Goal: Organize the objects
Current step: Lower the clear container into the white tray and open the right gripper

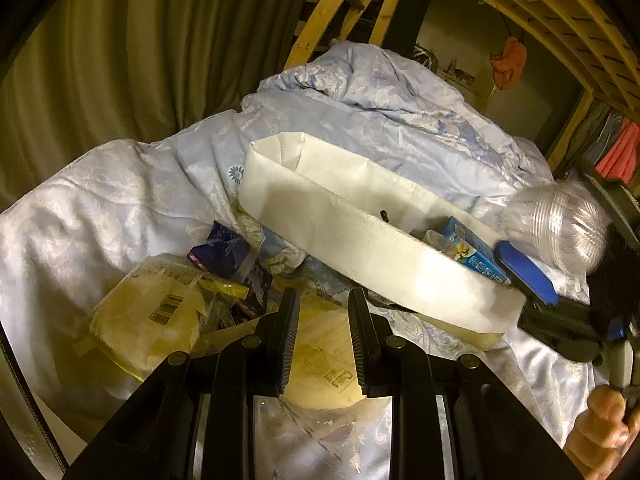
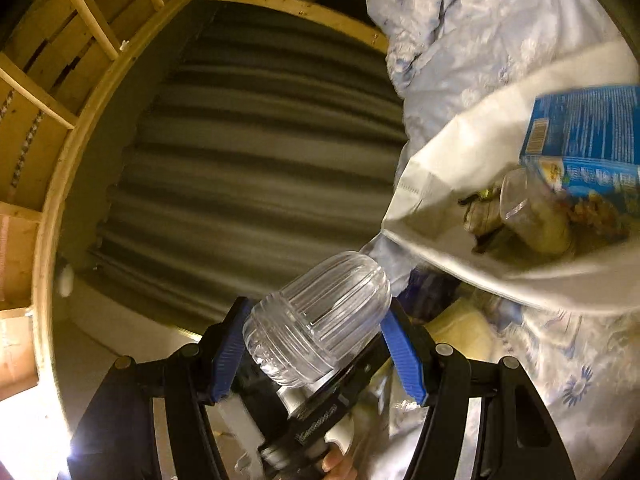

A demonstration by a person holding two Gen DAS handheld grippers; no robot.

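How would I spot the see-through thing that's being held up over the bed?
Start at the pale blue floral quilt and find the white fabric bag lying open on it. At the bag's mouth, the right gripper with blue pads holds a clear ribbed plastic dome-shaped cup. It is the only transparent thing off the bed, unlike the blue printed carton inside the bag.

A: Behind the bed, a green curtain (image 1: 120, 60) hangs in long folds.
B: And overhead, wooden slats (image 1: 540, 4) on a pale frame. An orange cloth (image 1: 509, 62) hangs under them.
A: Below, a blue-patterned quilt (image 1: 360, 96) lies rumpled. At right, red clothes (image 1: 620, 148) hang.
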